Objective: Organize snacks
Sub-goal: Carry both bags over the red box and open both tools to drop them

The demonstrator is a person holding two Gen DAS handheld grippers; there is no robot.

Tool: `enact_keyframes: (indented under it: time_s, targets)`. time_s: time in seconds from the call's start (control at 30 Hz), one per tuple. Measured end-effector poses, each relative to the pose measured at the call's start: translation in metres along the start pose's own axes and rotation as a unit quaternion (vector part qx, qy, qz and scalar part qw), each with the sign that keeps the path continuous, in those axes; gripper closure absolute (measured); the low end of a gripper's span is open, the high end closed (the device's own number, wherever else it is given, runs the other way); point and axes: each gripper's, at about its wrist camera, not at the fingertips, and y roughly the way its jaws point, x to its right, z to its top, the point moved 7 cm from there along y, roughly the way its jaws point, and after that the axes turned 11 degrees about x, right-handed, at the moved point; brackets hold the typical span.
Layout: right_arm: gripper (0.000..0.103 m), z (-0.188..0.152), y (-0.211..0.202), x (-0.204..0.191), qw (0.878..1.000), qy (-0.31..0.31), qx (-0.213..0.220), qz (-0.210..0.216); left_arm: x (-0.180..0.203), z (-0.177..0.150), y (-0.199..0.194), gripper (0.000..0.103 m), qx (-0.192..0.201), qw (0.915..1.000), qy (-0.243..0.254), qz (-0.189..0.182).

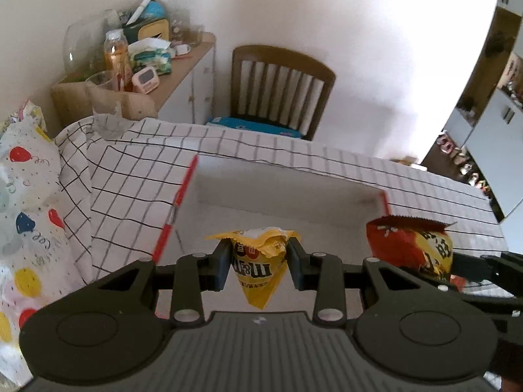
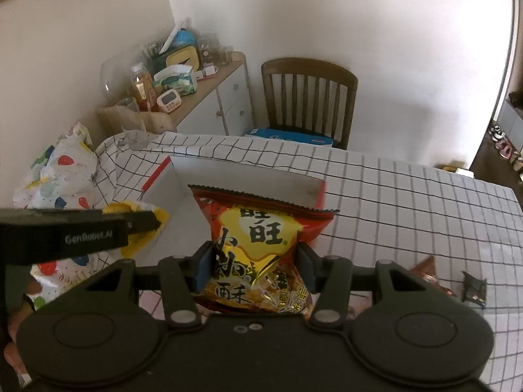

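Yellow plastic is what the left gripper point(image 1: 258, 258) holds: a small yellow M&M's bag point(image 1: 258, 261), squeezed between the two blue pads point(image 1: 222, 264) near its crimped top, with its pointed lower end hanging free. Its jaws are clamped on this bag. In the left wrist view the bag sits at 6 o'clock from the white cardboard box point(image 1: 294, 202), which has red outer sides and lies open on the checked tablecloth point(image 1: 130, 179).

At 3 o'clock from the yellow bag, the red and yellow snack bag point(image 1: 408, 248) is visible with the right gripper behind it. In the right wrist view the right gripper point(image 2: 253, 268) is clamped on this same red and yellow snack bag point(image 2: 258, 245); the pads press its two sides in the lower half, and its serrated top edge stands in front of the white box point(image 2: 248, 176). The left gripper's black finger point(image 2: 98, 225) enters this view from 9 o'clock, with the yellow bag point(image 2: 143, 228) partly hidden behind it.

A wooden chair point(image 2: 307, 98) stands at 12 o'clock beyond the table, and a balloon-print bag point(image 2: 65, 176) lies at 10 o'clock. One small dark packet point(image 2: 474, 290) rests on the cloth at 3 o'clock.
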Motion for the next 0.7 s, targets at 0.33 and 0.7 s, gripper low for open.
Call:
enact_keyframes:
  time_s: [0.33, 0.7]
  targets:
    - [0.051, -0.013, 0.073, -0.029, 0.998, -0.031, -0.045, -0.013, -0.022, -0.014, 0.069, 0.067, -0.054, 0.9982, 0.017, 0.022]
    - [0.051, -0.050, 0.123, -0.041, 0.992, -0.058, -0.108, -0.014, -0.019, -0.047, 0.112, 0.067, -0.118, 0.9910, 0.057, 0.023]
